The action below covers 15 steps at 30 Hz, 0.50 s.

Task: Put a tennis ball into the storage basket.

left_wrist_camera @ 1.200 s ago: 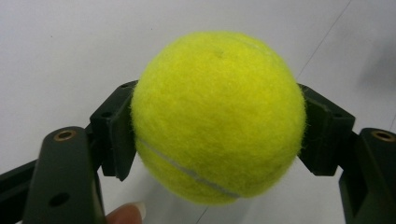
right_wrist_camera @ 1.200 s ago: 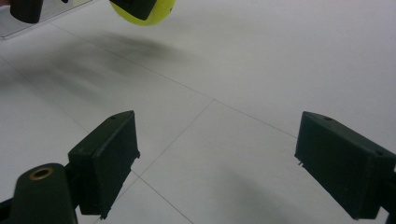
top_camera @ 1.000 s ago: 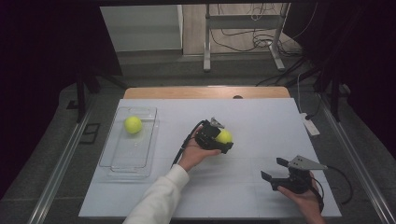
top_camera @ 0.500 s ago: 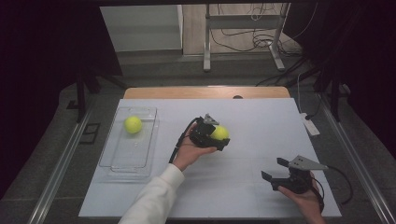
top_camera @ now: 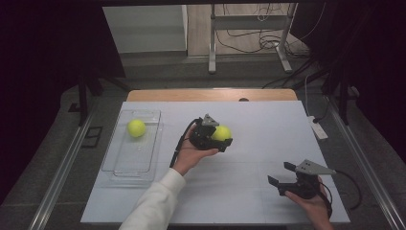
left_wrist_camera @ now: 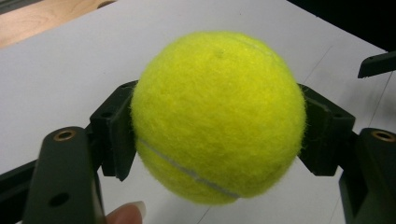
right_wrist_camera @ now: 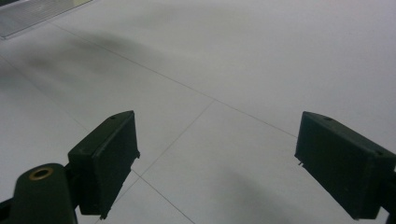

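At the left of the high view a clear tray (top_camera: 119, 167) already holds one tennis ball (top_camera: 136, 128). Near centre, the left gripper (top_camera: 221, 139) pinches a second tennis ball (left_wrist_camera: 218, 116) above the bench (top_camera: 249, 191); the fuzzy round felt could roll out if the pads slacken in transit. Lower right, the right gripper (top_camera: 282, 179) rests spread and empty, too far to catch it.
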Each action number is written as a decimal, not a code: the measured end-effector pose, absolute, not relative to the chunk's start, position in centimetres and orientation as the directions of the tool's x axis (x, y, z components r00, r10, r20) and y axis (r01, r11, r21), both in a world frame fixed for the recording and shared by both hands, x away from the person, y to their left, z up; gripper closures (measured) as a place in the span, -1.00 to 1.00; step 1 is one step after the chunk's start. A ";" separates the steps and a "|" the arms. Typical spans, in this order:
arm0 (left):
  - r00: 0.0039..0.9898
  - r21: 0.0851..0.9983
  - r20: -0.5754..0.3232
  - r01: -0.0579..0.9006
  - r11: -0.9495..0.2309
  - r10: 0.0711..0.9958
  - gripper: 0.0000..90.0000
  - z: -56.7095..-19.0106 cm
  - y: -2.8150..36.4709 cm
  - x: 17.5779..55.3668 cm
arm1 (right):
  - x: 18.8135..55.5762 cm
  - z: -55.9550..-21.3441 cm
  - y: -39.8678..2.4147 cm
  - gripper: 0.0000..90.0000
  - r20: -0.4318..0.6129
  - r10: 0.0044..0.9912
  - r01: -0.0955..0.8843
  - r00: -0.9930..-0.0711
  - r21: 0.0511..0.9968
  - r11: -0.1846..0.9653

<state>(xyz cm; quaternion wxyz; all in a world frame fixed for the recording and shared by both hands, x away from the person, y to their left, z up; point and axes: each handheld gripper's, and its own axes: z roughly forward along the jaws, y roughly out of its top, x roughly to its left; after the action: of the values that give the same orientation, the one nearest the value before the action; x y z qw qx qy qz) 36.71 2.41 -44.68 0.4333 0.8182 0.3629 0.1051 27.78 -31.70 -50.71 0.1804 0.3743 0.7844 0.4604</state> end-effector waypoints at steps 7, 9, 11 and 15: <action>0.710 0.802 -0.151 0.495 -0.335 0.688 -0.40 -44.1 3.2 36.4 | 27.8 -50.7 -31.7 -0.71 0.061 0.754 0.421 -0.654 0.857 0.296; 0.707 0.805 -0.151 0.493 -0.329 0.691 -0.40 -43.8 3.5 36.3 | 27.8 -50.7 -31.7 -0.71 0.061 0.754 0.421 -0.654 0.857 0.296; 0.707 0.808 -0.151 0.491 -0.326 0.691 -0.40 -43.7 3.7 36.3 | 27.8 -50.7 -31.7 -0.71 0.061 0.753 0.421 -0.655 0.857 0.296; 0.705 0.812 -0.154 0.489 -0.318 0.692 -0.40 -43.5 3.9 36.2 | 27.8 -50.7 -31.7 -0.71 0.061 0.754 0.421 -0.654 0.857 0.296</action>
<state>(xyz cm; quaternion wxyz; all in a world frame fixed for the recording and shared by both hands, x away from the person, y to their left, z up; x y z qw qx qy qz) 36.23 3.91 -43.49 0.4539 0.8040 0.3674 0.1118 27.78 -31.68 -50.71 0.1807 0.3745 0.7846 0.4600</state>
